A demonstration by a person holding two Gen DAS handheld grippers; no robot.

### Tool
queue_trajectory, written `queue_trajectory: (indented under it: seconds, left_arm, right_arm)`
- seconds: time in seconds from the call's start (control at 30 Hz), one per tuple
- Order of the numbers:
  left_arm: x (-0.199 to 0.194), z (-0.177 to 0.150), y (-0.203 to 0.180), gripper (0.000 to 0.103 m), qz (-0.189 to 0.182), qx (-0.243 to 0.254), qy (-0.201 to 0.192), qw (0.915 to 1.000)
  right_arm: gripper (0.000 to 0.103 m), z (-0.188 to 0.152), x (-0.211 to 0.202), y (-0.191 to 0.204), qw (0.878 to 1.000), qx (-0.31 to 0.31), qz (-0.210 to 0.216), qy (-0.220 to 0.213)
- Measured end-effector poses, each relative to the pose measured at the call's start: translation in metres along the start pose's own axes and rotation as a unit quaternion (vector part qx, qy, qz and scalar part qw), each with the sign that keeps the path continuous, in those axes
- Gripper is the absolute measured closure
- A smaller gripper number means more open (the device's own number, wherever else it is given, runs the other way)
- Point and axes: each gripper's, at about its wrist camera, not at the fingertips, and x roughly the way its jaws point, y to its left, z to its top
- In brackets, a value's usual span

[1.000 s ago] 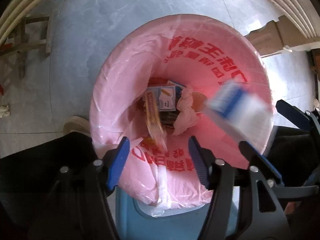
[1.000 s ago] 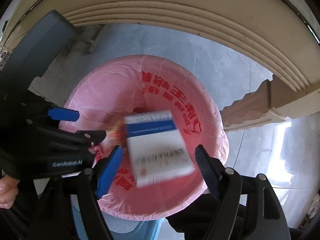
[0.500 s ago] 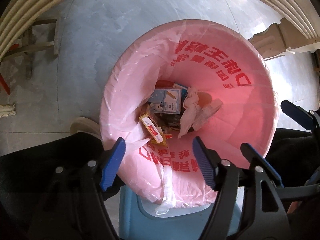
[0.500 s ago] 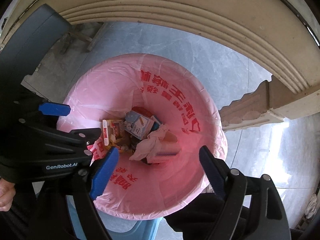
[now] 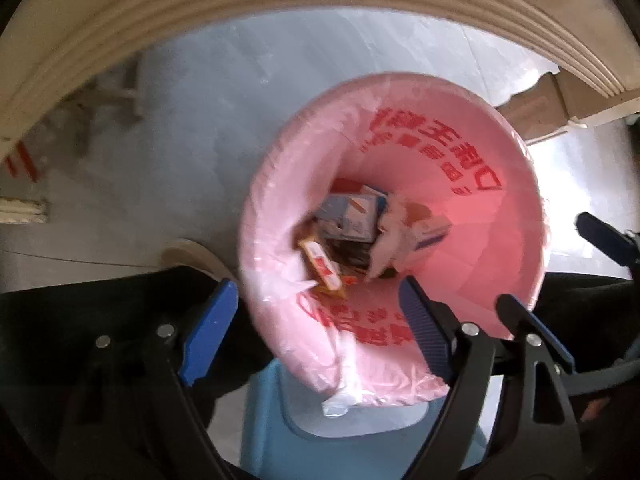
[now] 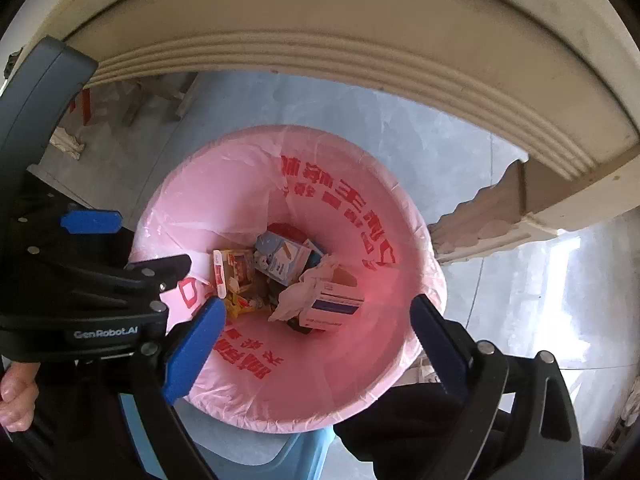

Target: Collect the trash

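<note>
Both grippers were over the pink-lined bin (image 6: 404, 364). Left gripper (image 5: 316, 320) and right gripper (image 6: 316, 336) were opening, jaws wide, nothing held. Trash, including the white-blue box (image 6: 334, 306), lay at the bin's bottom.

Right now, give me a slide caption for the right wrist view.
Right gripper, jaws opening and empty, above the pink-lined trash bin holding a white-and-blue box and crumpled tissue.
</note>
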Motion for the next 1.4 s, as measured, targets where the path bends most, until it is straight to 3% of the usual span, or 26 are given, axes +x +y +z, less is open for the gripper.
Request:
queue_trajectory:
  seconds: [0.23,0.43,0.57,0.77,0.87,1.0,1.1,1.23,1.4]
  left_arm:
    - [-0.046,-0.012,-0.011,0.022,0.031,0.024,-0.077,0.9962]
    - [-0.096,-0.026,-0.016,0.022,0.021,0.025,-0.120,0.9922]
    - [-0.141,-0.036,-0.023,0.020,0.023,0.029,-0.172,0.9845]
    - [-0.233,-0.059,-0.029,0.013,0.027,0.029,-0.286,0.9574]
    - [-0.283,-0.075,-0.027,0.009,0.024,0.019,-0.346,0.9378]
    - [-0.346,-0.103,-0.023,0.006,0.038,-0.005,-0.423,0.9055]
    - [-0.375,-0.121,-0.021,0.006,0.042,-0.016,-0.453,0.8902]
    - [-0.398,-0.143,-0.026,0.006,0.040,-0.017,-0.481,0.8758]
    - [-0.411,-0.161,-0.036,0.006,0.056,-0.023,-0.492,0.8687]
  right_arm:
    - [0.010,-0.008,-0.042,0.010,0.998,0.003,-0.062,-0.033]
    - [0.010,-0.021,-0.081,0.001,0.996,0.054,-0.052,-0.057]
    - [0.010,-0.028,-0.131,0.003,0.987,0.059,-0.083,-0.121]
    - [0.007,-0.041,-0.221,0.008,0.959,0.071,-0.131,-0.242]
    - [0.007,-0.049,-0.270,0.013,0.940,0.075,-0.141,-0.302]
    - [0.007,-0.066,-0.330,0.018,0.912,0.085,-0.158,-0.369]
    - [0.007,-0.081,-0.370,0.020,0.894,0.097,-0.161,-0.406]
    - [0.007,-0.105,-0.412,0.023,0.871,0.118,-0.170,-0.446]
    - [0.007,-0.123,-0.442,0.036,0.858,0.117,-0.170,-0.471]
